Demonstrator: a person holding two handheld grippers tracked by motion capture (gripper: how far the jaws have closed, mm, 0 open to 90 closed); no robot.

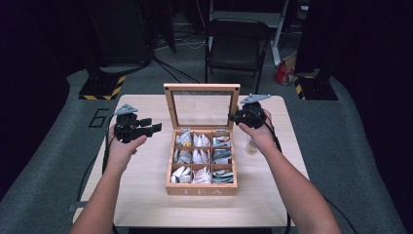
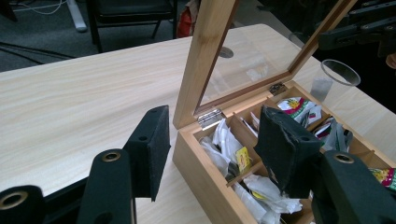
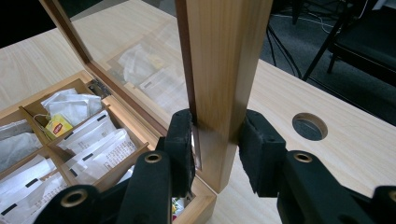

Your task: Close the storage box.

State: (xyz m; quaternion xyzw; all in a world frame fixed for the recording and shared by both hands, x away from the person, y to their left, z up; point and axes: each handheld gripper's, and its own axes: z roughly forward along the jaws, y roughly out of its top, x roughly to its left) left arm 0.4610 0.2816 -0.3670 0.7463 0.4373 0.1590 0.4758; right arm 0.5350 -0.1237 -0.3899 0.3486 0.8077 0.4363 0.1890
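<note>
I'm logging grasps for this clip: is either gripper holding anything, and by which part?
The right gripper clamps the tea box's open lid by its side frame. The left gripper is open, holding nothing.

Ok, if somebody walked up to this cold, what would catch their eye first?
Probably the wooden tea box at the middle of the table, its glass lid standing upright and its nine compartments packed with tea bags. Next, the right gripper, its jaws straddling the lid's side frame, while the left gripper hovers open off the box's left side.

"TEA" marks the wooden box (image 1: 201,190) front; "6" the floor (image 1: 100,118).
</note>
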